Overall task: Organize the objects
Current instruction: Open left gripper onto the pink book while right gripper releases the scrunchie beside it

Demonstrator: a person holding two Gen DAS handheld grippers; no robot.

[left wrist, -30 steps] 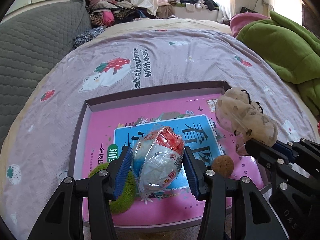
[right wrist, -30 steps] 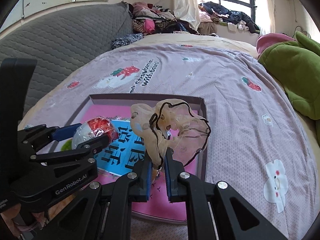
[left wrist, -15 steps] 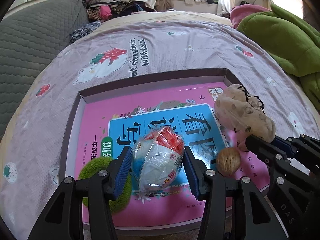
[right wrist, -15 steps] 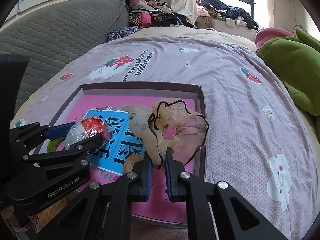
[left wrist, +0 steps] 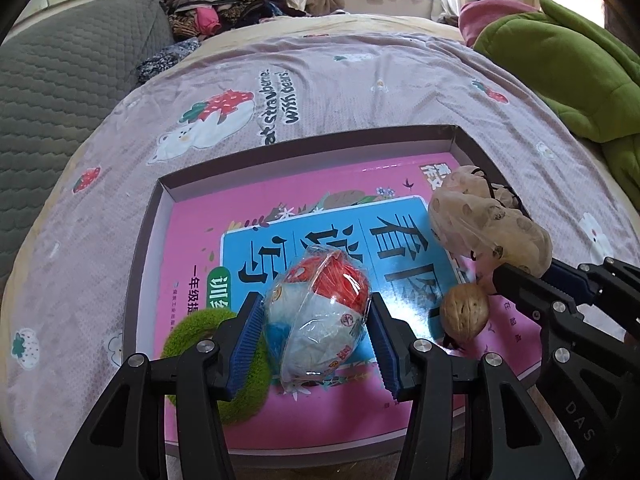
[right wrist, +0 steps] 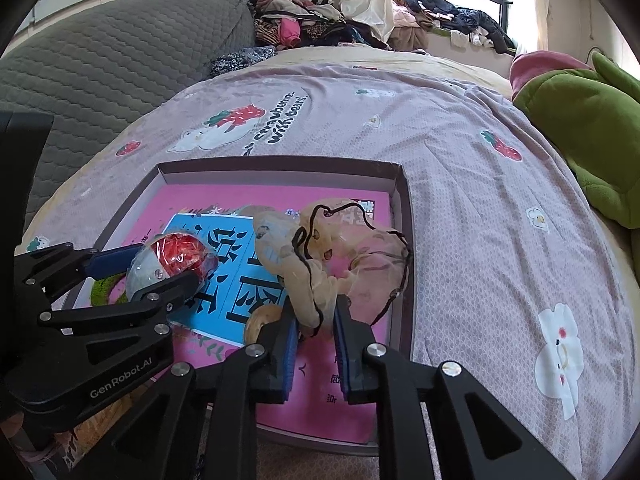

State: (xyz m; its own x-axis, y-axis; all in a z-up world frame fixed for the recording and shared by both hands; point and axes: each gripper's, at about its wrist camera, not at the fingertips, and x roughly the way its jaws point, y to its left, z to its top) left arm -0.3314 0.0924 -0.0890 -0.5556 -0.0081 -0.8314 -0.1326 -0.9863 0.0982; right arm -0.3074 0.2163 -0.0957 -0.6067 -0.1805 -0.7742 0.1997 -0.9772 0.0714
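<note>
A shallow box (left wrist: 152,216) with a pink and blue book (left wrist: 320,208) in it lies on the bed. My left gripper (left wrist: 316,320) is shut on a plastic-wrapped red, white and blue ball (left wrist: 320,316) over the book's near part. My right gripper (right wrist: 316,328) is shut on a beige sheer scrunchie with black trim (right wrist: 320,264), held over the box's right side; it also shows in the left wrist view (left wrist: 488,224). A walnut (left wrist: 464,314) and a green fuzzy scrunchie (left wrist: 192,332) lie in the box.
The box (right wrist: 404,208) sits near the front edge of a lilac strawberry-print bedspread (right wrist: 460,152). A grey quilted headboard (right wrist: 100,64) is on the left, a green blanket (right wrist: 588,120) on the right, and a clothes pile (right wrist: 304,24) at the back.
Both grippers have moved forward over the box with their loads still held. The walnut and more of the book have come into view. The right gripper's jaws look slightly wider apart.
</note>
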